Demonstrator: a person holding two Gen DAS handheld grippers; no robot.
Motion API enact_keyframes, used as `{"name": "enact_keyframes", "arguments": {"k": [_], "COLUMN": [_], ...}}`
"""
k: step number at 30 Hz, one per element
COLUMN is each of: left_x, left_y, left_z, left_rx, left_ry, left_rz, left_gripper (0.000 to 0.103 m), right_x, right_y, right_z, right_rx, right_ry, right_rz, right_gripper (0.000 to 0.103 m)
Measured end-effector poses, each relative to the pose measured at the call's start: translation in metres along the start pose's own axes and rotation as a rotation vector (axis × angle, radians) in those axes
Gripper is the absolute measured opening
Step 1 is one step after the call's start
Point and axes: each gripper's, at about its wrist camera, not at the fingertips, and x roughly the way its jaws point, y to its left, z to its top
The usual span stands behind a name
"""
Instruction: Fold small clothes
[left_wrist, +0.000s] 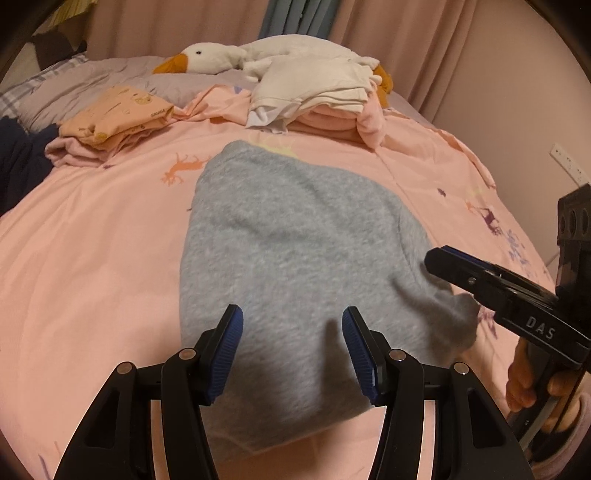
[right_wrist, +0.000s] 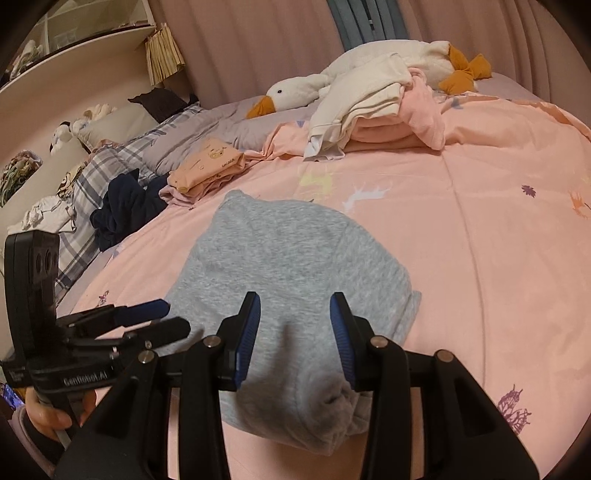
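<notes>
A grey garment (left_wrist: 295, 266) lies folded on the pink bedspread (left_wrist: 92, 266), its near edge under both grippers. The left gripper (left_wrist: 291, 354) hangs over that edge, fingers (left_wrist: 229, 354) spread, pinching nothing. The right gripper (right_wrist: 295, 339) hangs likewise, its fingers (right_wrist: 341, 339) apart and clear of the cloth. At eleven o'clock sits an orange folded stack (left_wrist: 118, 118); at twelve a white and pink pile (left_wrist: 317, 99) and a plush goose (left_wrist: 210, 57). Nothing blocks the garment.
</notes>
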Motion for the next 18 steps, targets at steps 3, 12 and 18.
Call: {"name": "enact_keyframes", "arguments": {"k": [3,12,18], "left_x": [-0.001,-0.003,-0.006], "left_y": [0.002,0.002,0.006], "left_z": [-0.005,-0.01,-0.014], "left_rx": [-0.01,-0.012,-0.038], "left_ry": [-0.001,-0.005,-0.007], "left_rz": [-0.002,-0.006,-0.026], "left_gripper": [0.056,0.056,0.056], "right_x": [0.014,0.023,0.022], "right_y": [0.0,0.0,0.0], "right_z": [-0.005,-0.018,-0.02], "right_rx": [0.006,-0.019,-0.012], "right_ry": [0.057,0.097,0.098], "right_rz": [-0.038,-0.09,-0.095], "right_gripper": [0.04,0.039,0.039]}}
